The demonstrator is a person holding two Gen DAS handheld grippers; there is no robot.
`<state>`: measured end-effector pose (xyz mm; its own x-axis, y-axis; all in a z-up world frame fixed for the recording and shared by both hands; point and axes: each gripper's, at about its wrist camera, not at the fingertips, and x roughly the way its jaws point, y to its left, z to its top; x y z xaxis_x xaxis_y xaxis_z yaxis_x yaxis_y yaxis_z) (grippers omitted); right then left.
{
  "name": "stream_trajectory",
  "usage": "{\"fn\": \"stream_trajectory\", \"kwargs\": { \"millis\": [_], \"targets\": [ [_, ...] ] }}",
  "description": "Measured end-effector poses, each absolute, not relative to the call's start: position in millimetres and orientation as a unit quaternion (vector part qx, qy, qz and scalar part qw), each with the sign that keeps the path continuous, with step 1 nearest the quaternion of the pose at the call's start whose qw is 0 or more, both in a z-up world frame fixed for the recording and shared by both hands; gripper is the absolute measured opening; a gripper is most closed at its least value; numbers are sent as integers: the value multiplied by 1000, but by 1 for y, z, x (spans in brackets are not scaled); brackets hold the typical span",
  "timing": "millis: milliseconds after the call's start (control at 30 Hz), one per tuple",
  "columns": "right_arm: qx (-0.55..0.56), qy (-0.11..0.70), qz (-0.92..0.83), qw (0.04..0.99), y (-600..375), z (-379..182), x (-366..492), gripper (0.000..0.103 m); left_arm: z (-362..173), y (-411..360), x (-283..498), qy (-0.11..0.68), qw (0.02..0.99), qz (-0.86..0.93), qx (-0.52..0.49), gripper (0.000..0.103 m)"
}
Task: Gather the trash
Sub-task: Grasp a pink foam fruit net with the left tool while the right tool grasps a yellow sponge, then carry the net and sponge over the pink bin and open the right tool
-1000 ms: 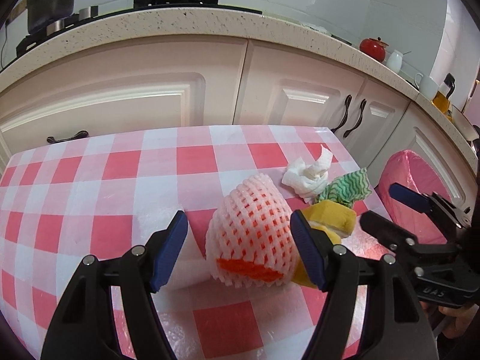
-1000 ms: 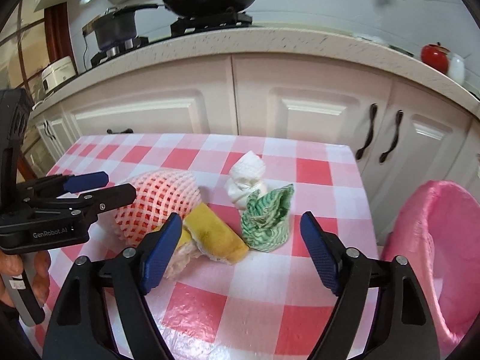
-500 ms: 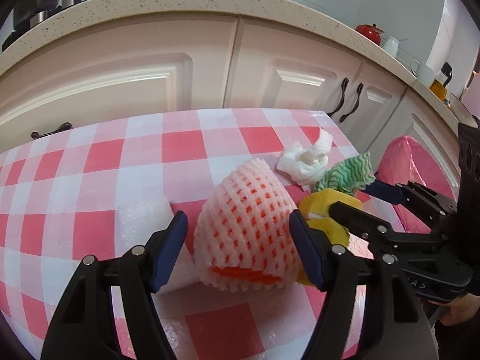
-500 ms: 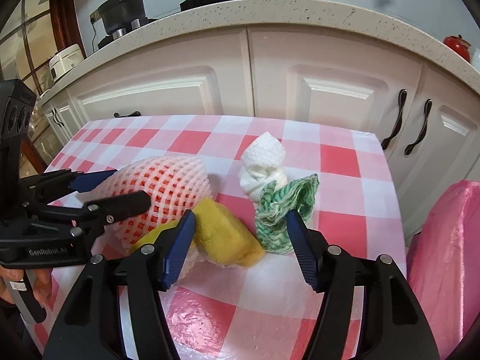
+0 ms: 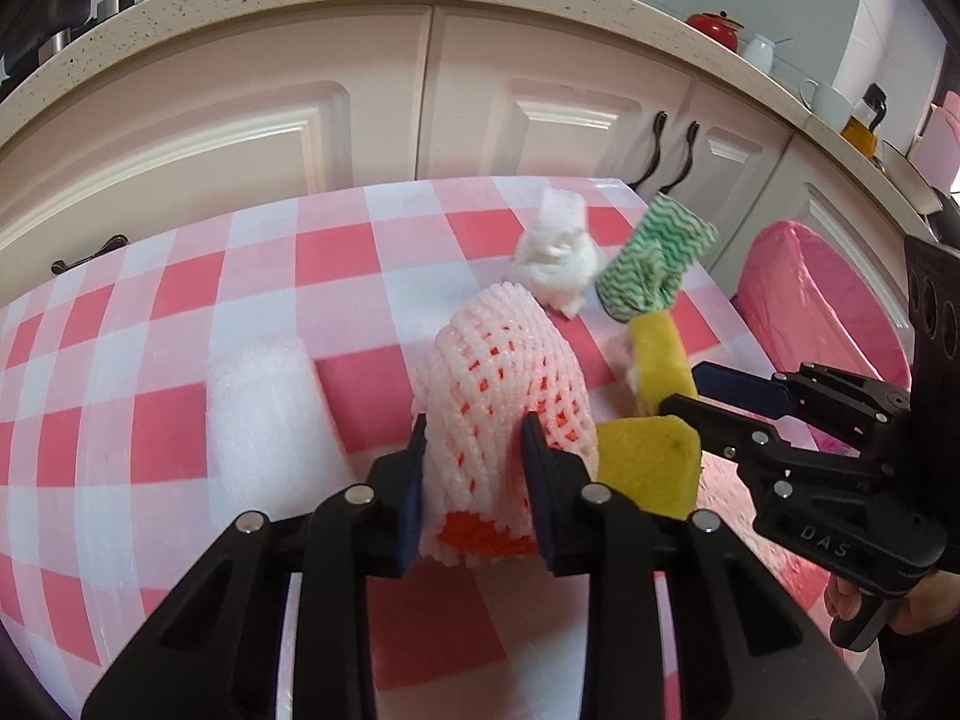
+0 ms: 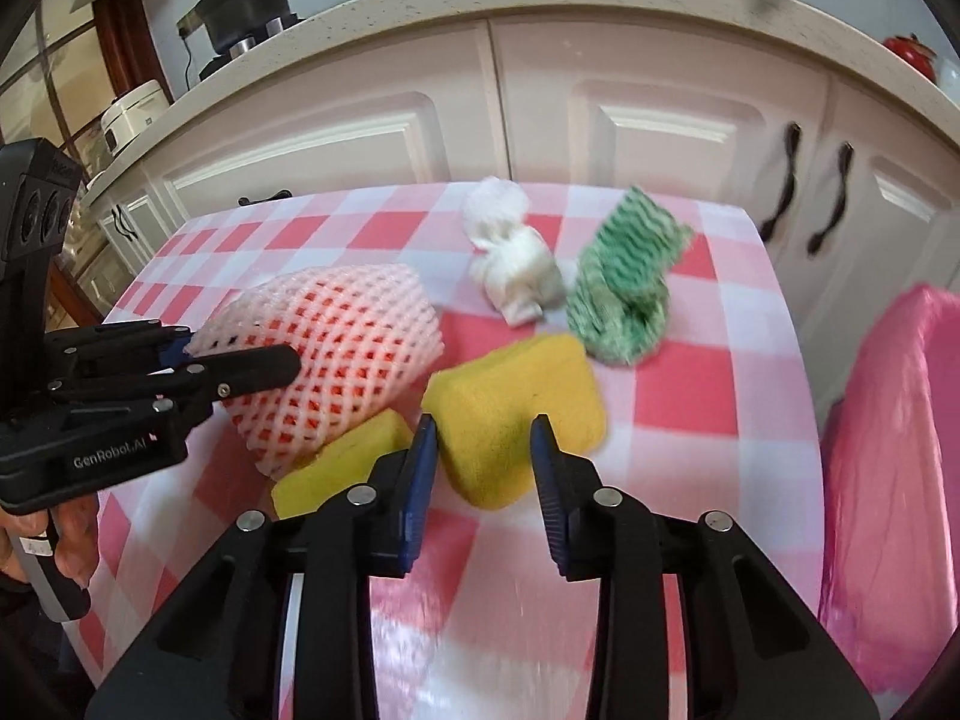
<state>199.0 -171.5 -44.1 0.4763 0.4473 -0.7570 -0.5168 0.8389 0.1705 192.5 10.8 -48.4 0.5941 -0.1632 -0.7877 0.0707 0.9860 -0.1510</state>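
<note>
Your left tongs (image 5: 474,456) have just closed and now pinch the foam fruit net (image 5: 504,384), the two blue pads pressing into its near end so the pink-white mesh bulges up and away between them. The net stands on the checked tablecloth (image 5: 180,372), with an orange patch showing at its near bottom edge. Your right tongs (image 6: 483,456) have also just closed, and they squeeze a yellow sponge (image 6: 516,402) at its near edge; the sponge is dented where the pads bite.

In the right wrist view the net lies just left of the sponge and touches it, and a second yellow piece (image 6: 342,462) sits on the cloth at the near left of the pads, under the net's edge. Whether that piece is part of the same sponge you cannot tell from here. Your left hand (image 6: 66,546) shows at the left edge, wrapped round the handle of its tongs.

Farther out on the table, a crumpled white tissue (image 6: 510,264) lies beyond the sponge, and a green wavy-striped cloth (image 6: 624,282) is bunched just right of it, the two touching or nearly so. A patch of clear bubbled wrap (image 5: 270,420) lies flat on the cloth left of the net. Past the right edge of the table stands a bin lined with a pink bag (image 6: 888,480). White cupboards (image 5: 240,138) under a speckled worktop run along the far side.
</note>
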Motion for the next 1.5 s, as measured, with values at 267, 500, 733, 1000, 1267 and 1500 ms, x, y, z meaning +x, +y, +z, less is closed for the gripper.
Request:
{"fn": "stream_trajectory", "kwargs": {
  "millis": [267,500,733,1000,1267,1500],
  "targets": [
    [-32,433,265,861,-197,-45,172,20,-40,6,163,438,896,-59,-51,25],
    [-25,439,239,866,-219,-43,150,21,-24,8,140,423,904,-51,-47,24],
    [-11,426,217,878,-220,-28,153,55,-20,15,131,417,906,-44,-52,24],
    [-2,428,208,880,-197,-26,180,55,-12,26,128,408,911,-33,-56,24],
    [-19,448,198,871,-174,-45,201,42,-13,26,132,410,910,-35,-53,24],
    [-15,434,200,878,-189,-38,195,31,-11,23,134,407,911,-35,-51,24]
  ]
}}
